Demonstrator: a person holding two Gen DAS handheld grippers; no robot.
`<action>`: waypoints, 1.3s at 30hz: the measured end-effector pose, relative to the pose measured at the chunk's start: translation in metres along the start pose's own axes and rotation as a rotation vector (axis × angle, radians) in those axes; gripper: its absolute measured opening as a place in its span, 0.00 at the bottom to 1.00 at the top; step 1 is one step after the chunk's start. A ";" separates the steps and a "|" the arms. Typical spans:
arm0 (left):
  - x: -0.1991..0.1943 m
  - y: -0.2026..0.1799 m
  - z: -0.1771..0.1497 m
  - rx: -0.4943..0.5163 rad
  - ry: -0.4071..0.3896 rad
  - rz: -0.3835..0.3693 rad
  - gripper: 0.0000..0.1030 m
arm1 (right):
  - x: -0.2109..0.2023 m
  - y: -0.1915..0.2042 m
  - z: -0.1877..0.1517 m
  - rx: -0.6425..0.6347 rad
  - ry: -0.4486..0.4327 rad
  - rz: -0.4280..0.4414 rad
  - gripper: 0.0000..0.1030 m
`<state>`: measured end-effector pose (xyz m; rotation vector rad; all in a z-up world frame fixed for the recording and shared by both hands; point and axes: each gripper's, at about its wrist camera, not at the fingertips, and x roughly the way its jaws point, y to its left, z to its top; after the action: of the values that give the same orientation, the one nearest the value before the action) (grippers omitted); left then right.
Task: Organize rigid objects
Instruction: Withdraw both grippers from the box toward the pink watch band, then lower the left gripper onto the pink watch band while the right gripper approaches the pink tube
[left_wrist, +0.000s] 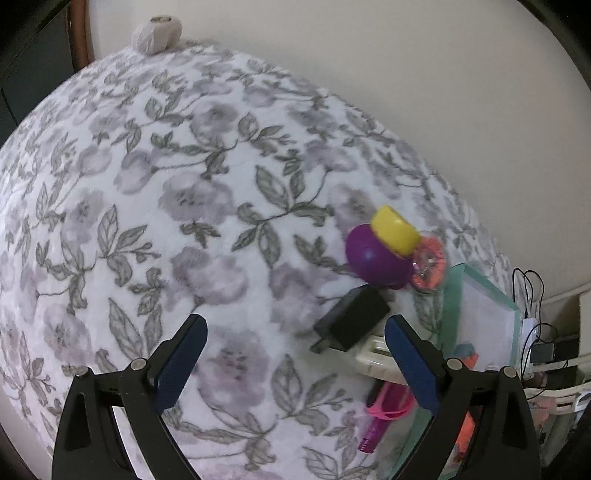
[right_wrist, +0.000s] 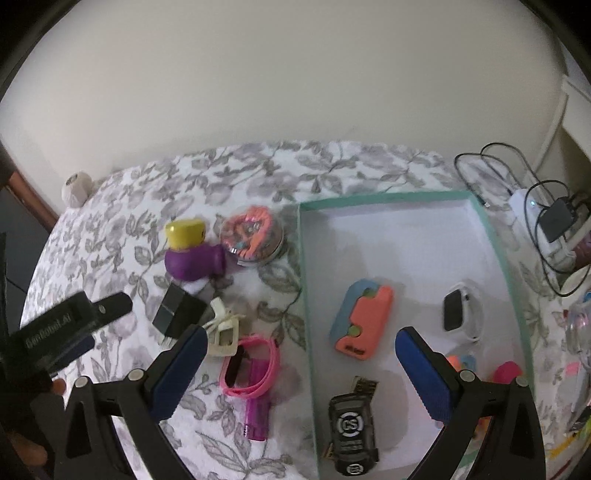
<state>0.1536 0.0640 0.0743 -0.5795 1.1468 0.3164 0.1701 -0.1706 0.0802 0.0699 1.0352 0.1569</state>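
On a floral bed, the black adapter (left_wrist: 351, 319) lies just ahead and right of the empty, spread left claw (left_wrist: 293, 363), its long axis slanting toward the tray (right_wrist: 495, 254), while the right claw (right_wrist: 301, 373) hangs empty, spread, farther off.

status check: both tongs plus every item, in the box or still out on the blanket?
left tongs: open, empty
right tongs: open, empty
green box: open-topped, partly filled
orange and blue case: in box, flat
white smartwatch: in box
black toy car: in box
purple and yellow toy: out, on blanket
round tin: out, beside box
black charger: out
pink watch: out, lying over purple lighter
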 end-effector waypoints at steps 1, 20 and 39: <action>0.003 0.003 0.000 -0.003 0.015 0.000 0.94 | 0.004 0.002 -0.002 -0.007 0.011 0.007 1.00; 0.023 -0.005 -0.029 0.044 0.127 0.014 0.94 | 0.025 0.011 -0.015 -0.056 0.101 0.041 0.60; 0.046 -0.045 -0.047 0.190 0.229 -0.113 0.64 | 0.036 0.024 -0.031 -0.145 0.226 0.098 0.46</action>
<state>0.1594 -0.0024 0.0302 -0.5192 1.3413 0.0425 0.1593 -0.1420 0.0367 -0.0293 1.2434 0.3343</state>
